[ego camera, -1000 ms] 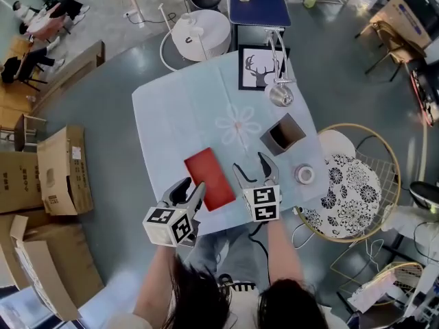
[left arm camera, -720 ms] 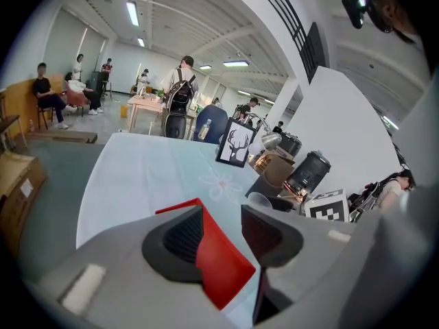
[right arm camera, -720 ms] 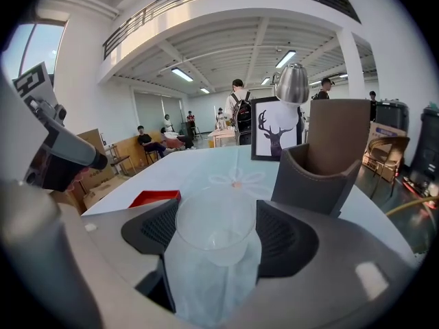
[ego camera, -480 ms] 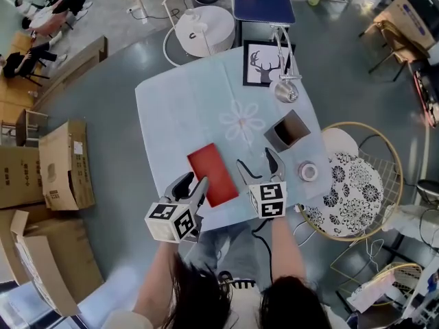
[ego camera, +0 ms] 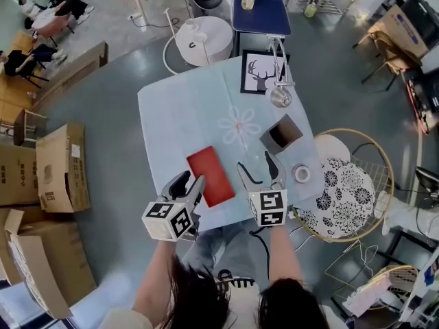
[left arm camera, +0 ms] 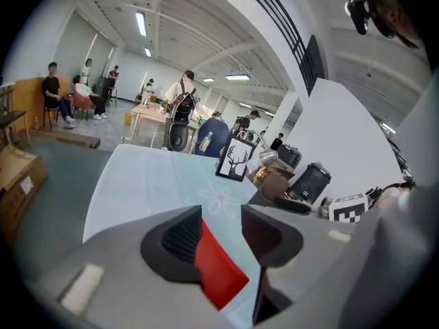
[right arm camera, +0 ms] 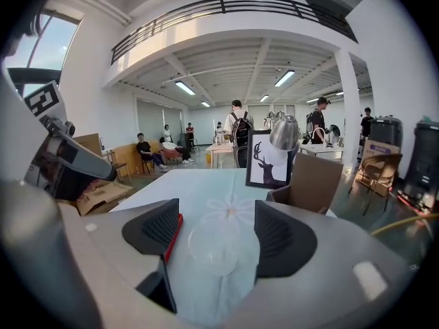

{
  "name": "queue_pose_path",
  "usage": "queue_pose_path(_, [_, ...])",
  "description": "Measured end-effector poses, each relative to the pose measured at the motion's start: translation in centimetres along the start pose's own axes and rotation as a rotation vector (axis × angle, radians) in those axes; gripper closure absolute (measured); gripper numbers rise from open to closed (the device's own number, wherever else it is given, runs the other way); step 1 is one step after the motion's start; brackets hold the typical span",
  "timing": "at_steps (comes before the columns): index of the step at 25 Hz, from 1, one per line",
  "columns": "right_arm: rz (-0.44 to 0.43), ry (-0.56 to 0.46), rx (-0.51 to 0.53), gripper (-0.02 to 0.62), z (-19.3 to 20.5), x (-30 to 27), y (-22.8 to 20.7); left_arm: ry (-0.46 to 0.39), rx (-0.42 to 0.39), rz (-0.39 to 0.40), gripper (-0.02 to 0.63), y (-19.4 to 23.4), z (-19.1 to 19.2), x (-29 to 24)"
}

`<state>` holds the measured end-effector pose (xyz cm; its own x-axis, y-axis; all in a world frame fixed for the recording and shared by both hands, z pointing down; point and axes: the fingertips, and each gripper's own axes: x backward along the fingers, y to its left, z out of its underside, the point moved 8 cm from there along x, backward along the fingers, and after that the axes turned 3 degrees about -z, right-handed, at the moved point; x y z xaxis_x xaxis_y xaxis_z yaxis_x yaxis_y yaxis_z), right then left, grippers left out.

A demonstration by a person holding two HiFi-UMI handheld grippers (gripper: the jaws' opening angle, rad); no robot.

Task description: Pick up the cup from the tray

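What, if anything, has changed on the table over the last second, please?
Nothing visibly changed. The right tongs stay open with the clear cup standing between them, not gripped; the left tongs stay open, pointing at the red tray. Nothing on the table moved.

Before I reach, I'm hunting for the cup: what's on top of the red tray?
Nothing shows on the red tray; the left gripper overlaps its near edge. The clear cup stands beside it.

Bright, even indoor light from ceiling strip lights (right arm camera: pixel 285 78) high ahead of the right gripper (right arm camera: pixel 217 233); shadows soft, heavy fisheye bending with black corners in both gripper views, nearest gripper body blurred.
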<state>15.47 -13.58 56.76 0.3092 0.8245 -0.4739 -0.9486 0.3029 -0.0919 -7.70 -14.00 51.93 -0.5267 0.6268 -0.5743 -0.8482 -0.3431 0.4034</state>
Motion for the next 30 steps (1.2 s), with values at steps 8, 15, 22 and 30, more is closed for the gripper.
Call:
queue_pose_path(8, [0.131, -0.110, -0.009, 0.557, -4.0, 5.8, 1.8, -0.054, -0.024, 0.034, 0.433, -1.2, -0.8, 2.9])
queue_pose_path(15, [0.098, -0.132, 0.051, 0.571, -6.2, 9.1, 4.7, -0.123, -0.062, 0.054, 0.433, -1.7, -1.1, 5.4])
queue_pose_path(22, [0.119, -0.155, 0.060, 0.571, -6.9, 11.4, 7.7, -0.150, -0.115, 0.063, 0.433, -1.7, -0.6, 8.2])
queue_pose_path(30, [0.118, -0.135, 0.075, 0.571, -7.1, 12.3, 9.4, -0.184, -0.134, 0.090, 0.433, -2.3, -1.3, 9.6])
